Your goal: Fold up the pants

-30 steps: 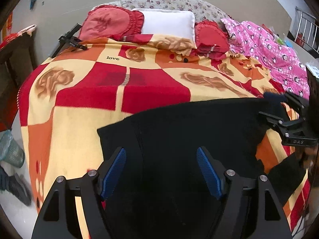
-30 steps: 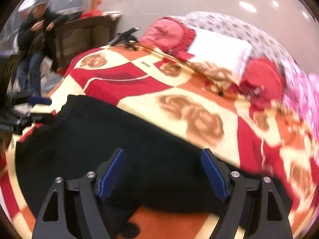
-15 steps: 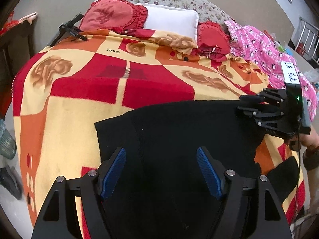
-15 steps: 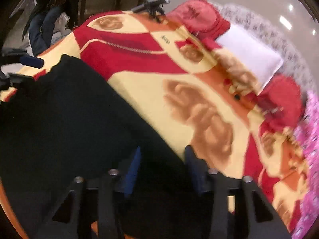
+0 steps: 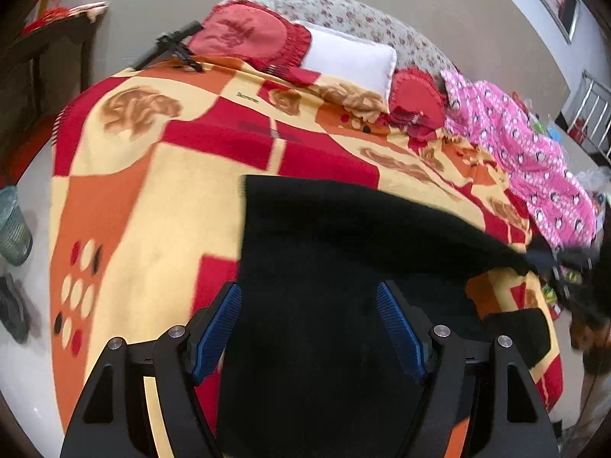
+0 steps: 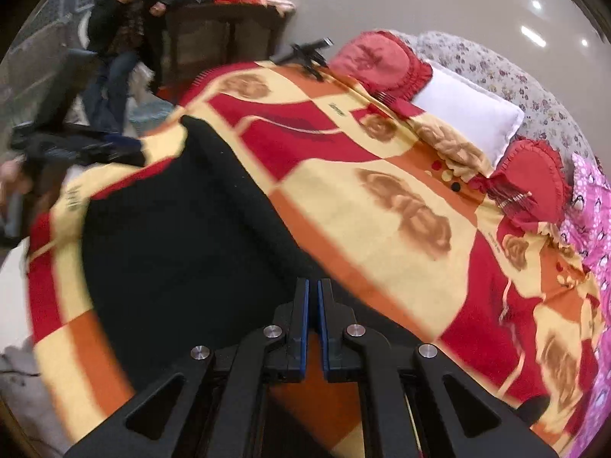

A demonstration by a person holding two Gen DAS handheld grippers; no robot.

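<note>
Black pants (image 5: 324,252) lie on a red, orange and cream blanket (image 5: 160,206) on a bed. My left gripper (image 5: 307,316) is open, its blue pads over the near part of the pants, holding nothing. My right gripper (image 6: 313,297) is shut on the far edge of the pants (image 6: 183,236) and lifts that edge a little off the blanket. In the left wrist view the right gripper (image 5: 561,257) shows blurred at the pants' right corner. In the right wrist view the left gripper (image 6: 95,149) shows blurred at the left.
Red cushions (image 5: 248,34) and a white pillow (image 5: 351,61) lie at the bed's head. A pink quilt (image 5: 527,160) lies on the right. A black tripod (image 6: 305,53) rests on the far corner. A person (image 6: 126,19) sits beside a dark table (image 6: 221,30). A bin (image 5: 11,229) stands on the floor.
My right gripper has closed on the pants' edge and pulled it up and to the right. The left gripper stayed open and shifted left over the pants.
</note>
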